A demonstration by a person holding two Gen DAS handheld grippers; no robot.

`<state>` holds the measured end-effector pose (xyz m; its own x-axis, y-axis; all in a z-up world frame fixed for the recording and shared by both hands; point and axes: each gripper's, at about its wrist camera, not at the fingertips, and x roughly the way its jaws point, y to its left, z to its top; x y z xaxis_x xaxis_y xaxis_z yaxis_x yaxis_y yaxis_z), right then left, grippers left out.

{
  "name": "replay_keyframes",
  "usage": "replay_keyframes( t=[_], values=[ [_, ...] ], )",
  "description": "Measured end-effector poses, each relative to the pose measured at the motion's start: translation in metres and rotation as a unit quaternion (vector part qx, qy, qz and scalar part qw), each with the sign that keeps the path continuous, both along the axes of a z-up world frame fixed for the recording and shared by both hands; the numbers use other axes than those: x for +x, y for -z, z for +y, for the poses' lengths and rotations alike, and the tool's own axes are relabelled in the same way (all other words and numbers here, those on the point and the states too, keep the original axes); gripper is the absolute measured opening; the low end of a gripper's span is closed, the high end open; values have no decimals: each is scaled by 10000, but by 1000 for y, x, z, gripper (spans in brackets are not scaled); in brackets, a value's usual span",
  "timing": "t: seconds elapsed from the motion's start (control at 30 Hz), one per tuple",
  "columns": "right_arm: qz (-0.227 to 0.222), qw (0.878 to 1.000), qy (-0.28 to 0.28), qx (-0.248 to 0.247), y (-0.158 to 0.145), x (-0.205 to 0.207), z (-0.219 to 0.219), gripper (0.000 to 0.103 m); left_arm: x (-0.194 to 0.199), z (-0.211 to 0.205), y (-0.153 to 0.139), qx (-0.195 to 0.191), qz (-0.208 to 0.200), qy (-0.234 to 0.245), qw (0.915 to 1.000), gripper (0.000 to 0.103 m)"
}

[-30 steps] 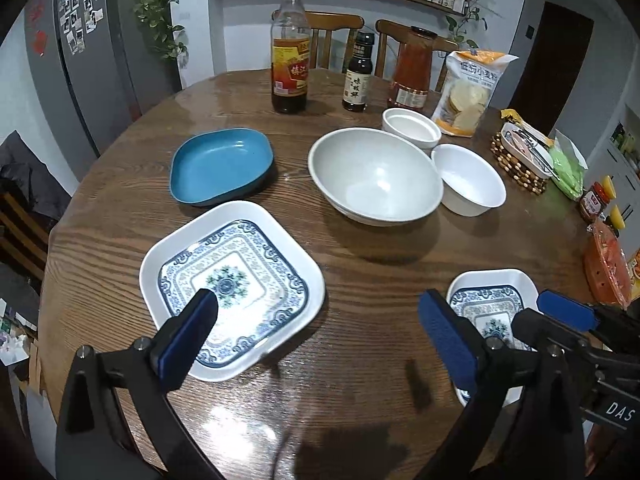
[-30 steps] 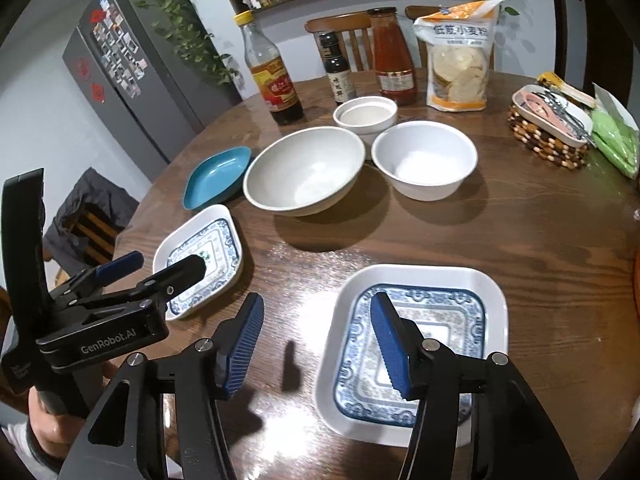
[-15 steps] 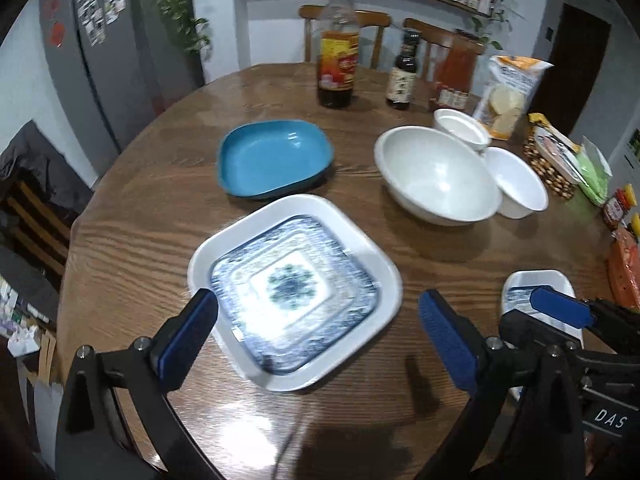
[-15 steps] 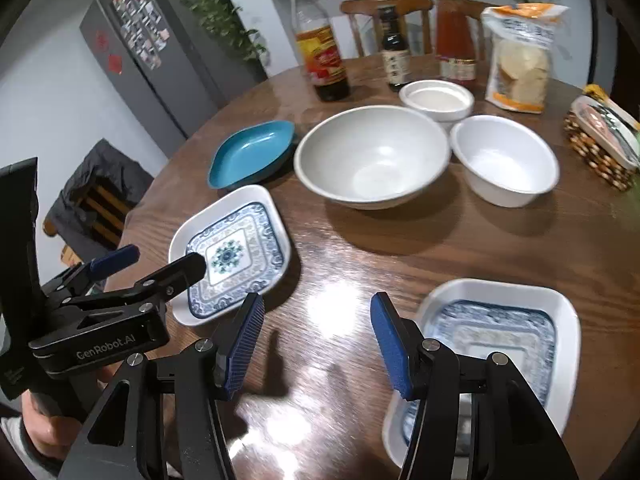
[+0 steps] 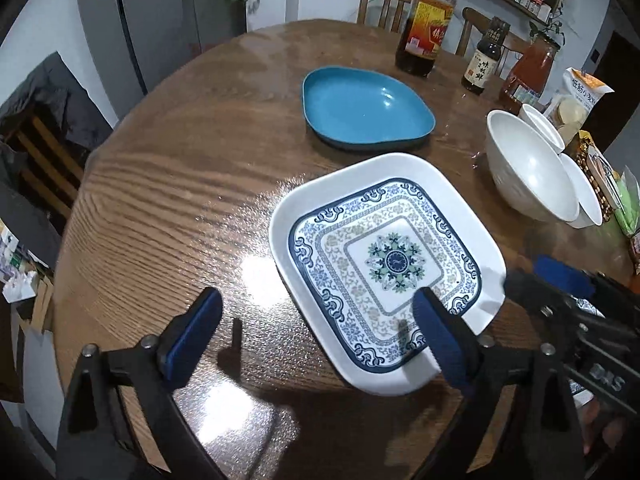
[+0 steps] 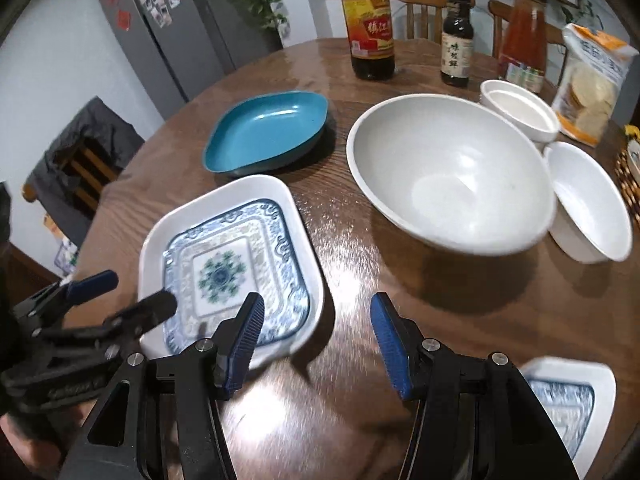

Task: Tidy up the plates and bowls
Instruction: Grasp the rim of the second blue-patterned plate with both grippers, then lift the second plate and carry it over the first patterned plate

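Both grippers have swung left and down since the earlier frames, onto the large patterned square plate (image 5: 386,268). The left gripper (image 5: 320,332) is closing, one pad over the plate's near rim, nothing clamped; the right gripper (image 6: 316,340) hangs half-open and empty. A shallow bite could slip off the glossy rim (it slopes). Bare table (image 5: 168,208) lies left; the blue dish (image 5: 366,110) and big white bowl (image 6: 452,176) crowd the far side

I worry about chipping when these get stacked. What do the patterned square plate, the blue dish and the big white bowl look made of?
Patterned plate: glossy, printed blue pattern, thick rounded rim; melamine or glazed ceramic.
Blue dish: even colour, soft sheen; probably melamine.
Big bowl: plain white, dull sheen, thin rim; ceramic or melamine, hard to tell.
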<state>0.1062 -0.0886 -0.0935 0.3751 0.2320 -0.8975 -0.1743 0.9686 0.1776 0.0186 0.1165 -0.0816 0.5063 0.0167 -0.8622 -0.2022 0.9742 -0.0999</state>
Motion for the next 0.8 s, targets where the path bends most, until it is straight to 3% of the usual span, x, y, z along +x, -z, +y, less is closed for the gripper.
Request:
replay_keyframes(
  t=[0.13,0.3,0.37,0.43,0.6,0.8],
  values=[
    [-11,9999,-66,-103,7,12,9,56,5,-1,9,-67,99,76,9999,79],
    [11,9998,-162,-108,12,19,17,32,11,0,17,-163,170,123,9996,67],
    [31,9998,-154,-105,14,23,19,27,13,0,17,-211,169,153,9995,65],
    [53,9997,-170,-135,17,26,22,24,14,0,16,-226,137,189,9995,55],
    [119,9994,-191,-254,20,28,21,17,18,0,17,-166,112,234,9995,51],
    [186,9997,-83,-152,20,22,16,15,18,1,16,-209,84,292,9993,46]
  ],
)
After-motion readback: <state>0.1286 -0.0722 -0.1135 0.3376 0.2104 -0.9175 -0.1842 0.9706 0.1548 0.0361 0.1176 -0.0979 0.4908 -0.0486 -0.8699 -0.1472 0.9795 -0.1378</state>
